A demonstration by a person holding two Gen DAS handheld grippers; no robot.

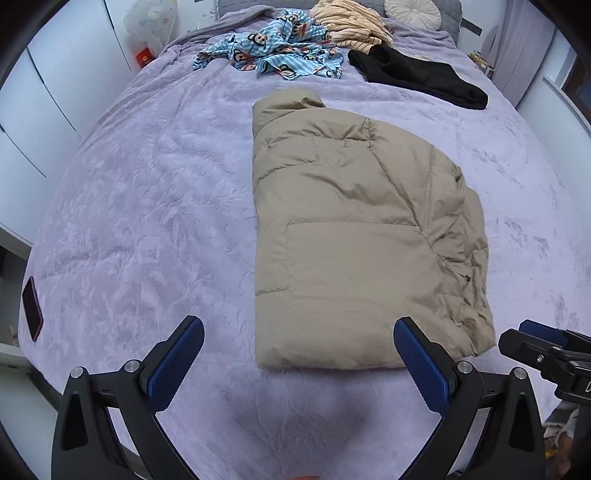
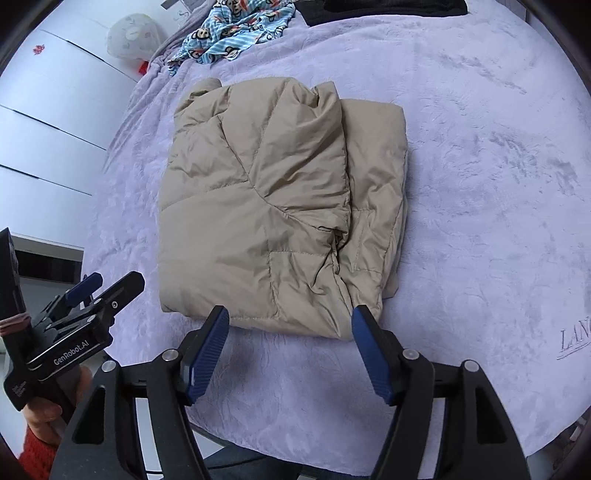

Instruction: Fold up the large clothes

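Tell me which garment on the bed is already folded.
The beige puffer jacket, a flat neat rectangle nearest both grippers. The blue monkey-print piece, cream striped piece and black garment lie crumpled near the headboard.

We count one folded beige jacket point(image 1: 354, 236) at centre and three loose garments near twelve o'clock: blue monkey-print cloth point(image 1: 273, 55), striped cream garment point(image 1: 351, 22), black garment point(image 1: 417, 74). We also count one round cushion point(image 1: 413, 13) and two grippers: left gripper point(image 1: 299, 332), right gripper point(image 2: 290, 317).
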